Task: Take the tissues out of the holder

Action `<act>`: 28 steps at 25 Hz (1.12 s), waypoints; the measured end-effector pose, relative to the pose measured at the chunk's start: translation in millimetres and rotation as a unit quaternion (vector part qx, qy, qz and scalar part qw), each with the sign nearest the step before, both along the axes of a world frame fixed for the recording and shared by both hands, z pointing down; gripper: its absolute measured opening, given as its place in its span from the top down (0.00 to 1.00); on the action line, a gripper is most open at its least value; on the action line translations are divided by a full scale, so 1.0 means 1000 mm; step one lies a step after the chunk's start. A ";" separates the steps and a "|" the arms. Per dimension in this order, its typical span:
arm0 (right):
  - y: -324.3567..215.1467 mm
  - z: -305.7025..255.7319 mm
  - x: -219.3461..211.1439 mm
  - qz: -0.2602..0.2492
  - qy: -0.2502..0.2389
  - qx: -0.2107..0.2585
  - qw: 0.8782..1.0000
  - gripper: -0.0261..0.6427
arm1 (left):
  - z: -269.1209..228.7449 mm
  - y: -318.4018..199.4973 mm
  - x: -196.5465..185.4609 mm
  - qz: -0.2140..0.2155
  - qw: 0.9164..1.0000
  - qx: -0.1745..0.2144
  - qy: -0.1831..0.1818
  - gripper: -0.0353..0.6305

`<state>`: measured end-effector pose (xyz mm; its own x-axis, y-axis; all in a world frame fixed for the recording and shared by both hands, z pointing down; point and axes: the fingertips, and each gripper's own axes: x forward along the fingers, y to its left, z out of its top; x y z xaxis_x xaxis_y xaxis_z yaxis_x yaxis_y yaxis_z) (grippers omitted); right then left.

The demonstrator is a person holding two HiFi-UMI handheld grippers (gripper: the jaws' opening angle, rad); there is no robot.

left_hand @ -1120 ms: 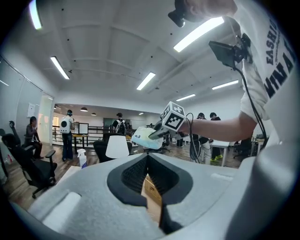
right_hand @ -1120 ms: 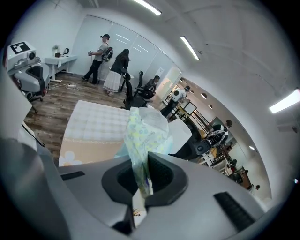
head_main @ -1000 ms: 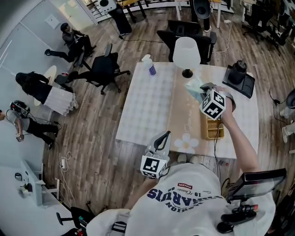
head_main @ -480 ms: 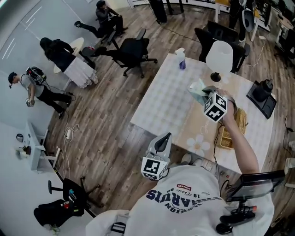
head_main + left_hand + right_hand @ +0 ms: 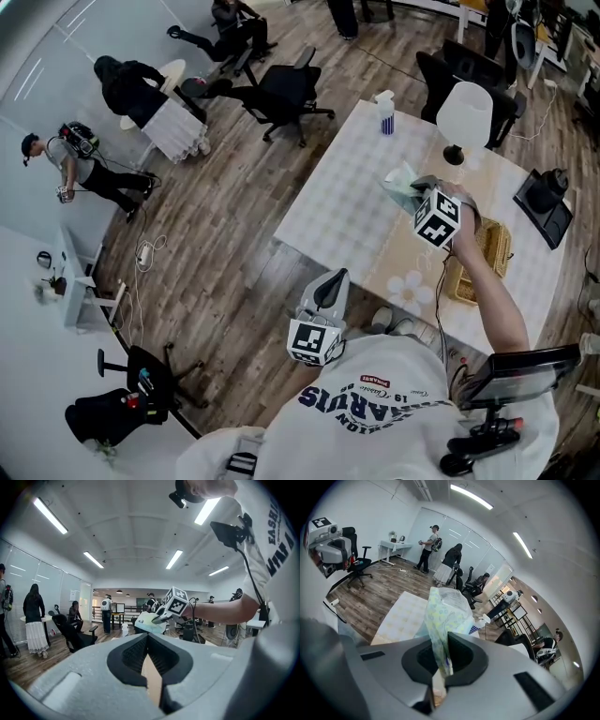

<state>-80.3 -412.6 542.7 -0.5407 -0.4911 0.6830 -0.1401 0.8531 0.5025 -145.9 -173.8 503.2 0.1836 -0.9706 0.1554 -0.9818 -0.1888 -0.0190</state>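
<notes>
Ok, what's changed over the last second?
The right gripper, shut on the tissue pack, has carried it slightly left, off the wicker holder and further over the table. The head view swung, so everything looks turned. No grasp or release. The left gripper stays shut and empty by the body.

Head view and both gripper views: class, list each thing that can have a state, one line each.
Right gripper: shut on the tissue pack.
Left gripper: shut, nothing between its jaws.
Tissue pack: out of the basket holder, held in the air.
Basket holder: resting on the table.
Lamp: upright on the table.
Spray bottle: upright.
</notes>
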 end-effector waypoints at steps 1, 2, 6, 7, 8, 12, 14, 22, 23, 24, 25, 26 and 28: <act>0.000 0.002 -0.001 -0.001 0.001 -0.001 1.000 0.95 | 0.000 0.000 0.001 0.000 1.000 0.000 0.000 0.94; 0.000 0.004 -0.002 -0.002 0.002 -0.003 1.000 0.95 | 0.000 0.000 0.001 0.000 1.000 0.000 0.000 0.94; 0.002 0.015 -0.005 -0.007 0.006 -0.005 1.000 0.95 | 0.004 0.004 0.001 -0.007 1.000 -0.002 0.000 0.94; 0.002 0.020 -0.007 -0.008 0.009 -0.005 1.000 0.95 | 0.006 0.005 0.000 -0.010 1.000 -0.003 0.000 0.94; 0.003 0.025 -0.009 -0.010 0.012 -0.004 1.000 0.95 | 0.007 0.006 -0.001 -0.014 1.000 -0.004 0.001 0.94; 0.007 0.053 -0.018 -0.019 0.032 -0.008 0.999 0.95 | 0.007 0.008 -0.003 -0.026 1.000 -0.009 0.001 0.94; 0.007 0.072 -0.022 -0.022 0.044 -0.011 0.999 0.95 | 0.007 0.008 -0.004 -0.031 0.999 -0.011 0.001 0.94; 0.011 0.167 -0.037 -0.024 0.094 -0.032 0.995 0.95 | 0.014 0.018 -0.009 -0.060 0.998 -0.023 -0.002 0.94; 0.011 0.179 -0.038 -0.024 0.101 -0.033 0.994 0.95 | 0.015 0.020 -0.010 -0.065 0.998 -0.025 -0.004 0.94; 0.011 0.192 -0.038 -0.024 0.107 -0.034 0.993 0.95 | 0.015 0.022 -0.011 -0.068 0.997 -0.027 -0.005 0.94; 0.011 0.205 -0.038 -0.023 0.114 -0.036 0.993 0.95 | 0.015 0.023 -0.011 -0.071 0.997 -0.029 -0.006 0.94; 0.010 0.217 -0.036 -0.020 0.120 -0.038 0.992 0.95 | 0.015 0.023 -0.011 -0.074 0.997 -0.029 -0.006 0.94; 0.010 0.243 -0.031 -0.017 0.135 -0.042 0.990 0.95 | 0.015 0.024 -0.011 -0.080 0.996 -0.029 -0.006 0.94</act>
